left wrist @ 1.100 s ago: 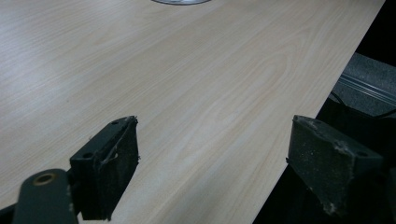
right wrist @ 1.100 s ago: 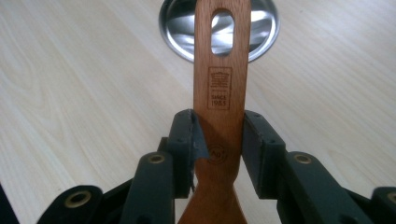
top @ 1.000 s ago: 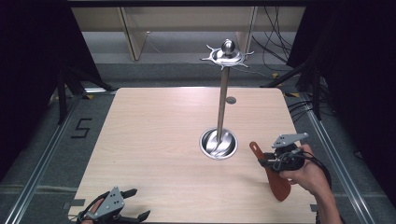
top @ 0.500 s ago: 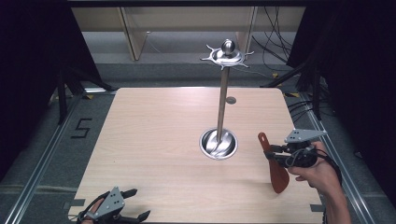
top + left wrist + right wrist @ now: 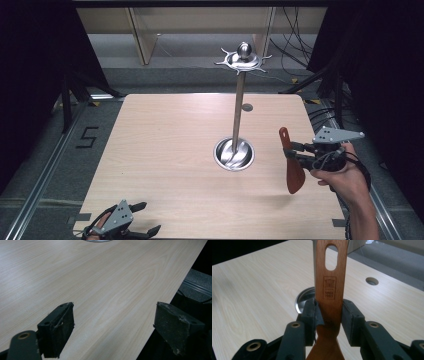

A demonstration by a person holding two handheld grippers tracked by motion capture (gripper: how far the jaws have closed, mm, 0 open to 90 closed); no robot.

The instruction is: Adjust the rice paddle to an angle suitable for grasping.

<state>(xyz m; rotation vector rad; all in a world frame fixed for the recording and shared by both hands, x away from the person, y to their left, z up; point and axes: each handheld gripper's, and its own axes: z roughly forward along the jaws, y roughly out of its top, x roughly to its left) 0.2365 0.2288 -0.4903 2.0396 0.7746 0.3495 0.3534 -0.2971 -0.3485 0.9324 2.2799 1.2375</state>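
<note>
A reddish-brown wooden spatula (image 5: 291, 161) hangs above the table's right side, handle end up and blade down. My right gripper (image 5: 296, 153) is shut on its handle; in the right gripper view the spatula (image 5: 329, 287) rises between the jaws, with an oval hanging slot near its top. A steel utensil stand (image 5: 236, 112) rises from a round dish-shaped base (image 5: 234, 154) at the table's middle right, topped by a hooked ring (image 5: 242, 59). My left gripper (image 5: 142, 219) rests open at the table's front left corner, its fingers (image 5: 60, 328) wide apart with nothing between them.
The light wooden table (image 5: 165, 150) has a cable hole (image 5: 247, 107) behind the stand. Its near edge runs by the left gripper. Black curtains flank both sides, cables lie at the back right, and a floor mark "5" (image 5: 87, 136) lies left.
My right gripper has lifted the spatula and carried it rightward, turning it more upright. The left gripper has stayed put.
</note>
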